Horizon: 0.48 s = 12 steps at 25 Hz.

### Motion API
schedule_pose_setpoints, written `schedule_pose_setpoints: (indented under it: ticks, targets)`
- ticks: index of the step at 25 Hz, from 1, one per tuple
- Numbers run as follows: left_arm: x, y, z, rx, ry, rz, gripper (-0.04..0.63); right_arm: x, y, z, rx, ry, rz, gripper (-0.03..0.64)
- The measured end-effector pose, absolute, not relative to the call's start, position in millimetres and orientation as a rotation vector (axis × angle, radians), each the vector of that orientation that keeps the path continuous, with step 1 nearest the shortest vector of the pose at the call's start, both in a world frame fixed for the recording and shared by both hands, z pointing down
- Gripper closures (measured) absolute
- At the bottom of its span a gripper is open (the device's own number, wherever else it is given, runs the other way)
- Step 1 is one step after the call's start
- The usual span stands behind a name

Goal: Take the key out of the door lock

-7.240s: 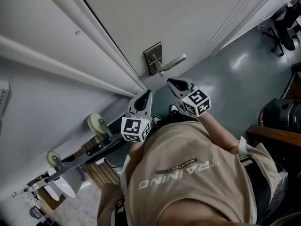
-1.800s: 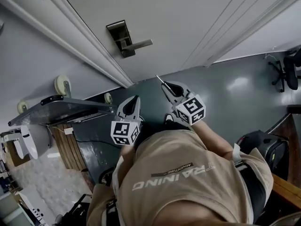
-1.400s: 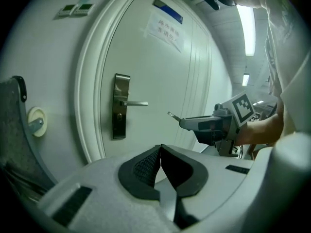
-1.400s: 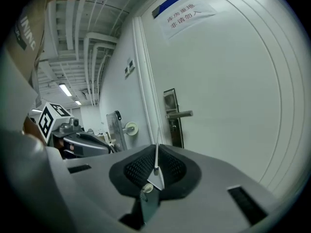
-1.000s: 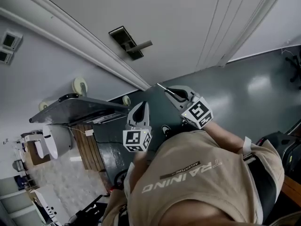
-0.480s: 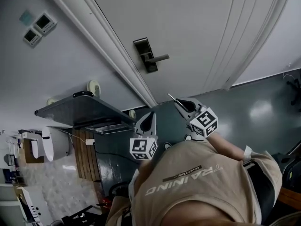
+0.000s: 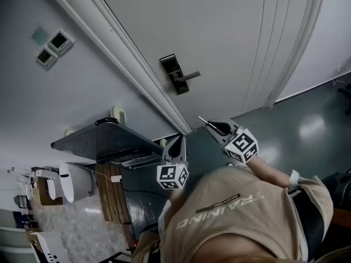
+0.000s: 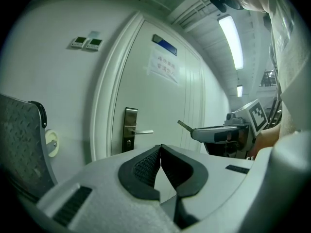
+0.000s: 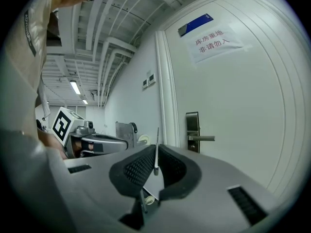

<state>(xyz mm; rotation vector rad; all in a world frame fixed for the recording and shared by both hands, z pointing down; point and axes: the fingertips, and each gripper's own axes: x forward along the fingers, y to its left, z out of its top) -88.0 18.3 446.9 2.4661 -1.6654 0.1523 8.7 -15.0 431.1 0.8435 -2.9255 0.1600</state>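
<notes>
Two claws, both mine, are held well apart from the pale panelled door [image 7: 219, 32]. My right gripper [image 9: 155, 165] is clenched on the thin silver metal key [image 9: 156, 149]. Its blade stands upright past the dark ribbed pads [image 9: 137, 170]. The key is out of the dark metal lock plate [image 9: 192, 130], which carries a silver lever handle [image 9: 203, 138]. My left gripper [image 8: 160, 154] is pinched closed, tips touching, with nothing between them. On the door, a white paper notice [image 9: 215, 43] reads "库房重地 非请勿入". Above it sits a blue plate [image 9: 195, 24] whose text is too small to read. My beige T-shirt [image 7: 236, 223] bears "TRAINING" and "ADVENTURE".
</notes>
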Motion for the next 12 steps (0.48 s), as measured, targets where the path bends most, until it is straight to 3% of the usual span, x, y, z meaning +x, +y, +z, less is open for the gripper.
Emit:
schedule_pose_setpoints:
  ticks: [12]
  targets:
    - [-83, 2, 458, 2.500, -1.558, 0.153, 0.586, 10, -22, 438, 0.904, -2.898, 0.195, 0.589]
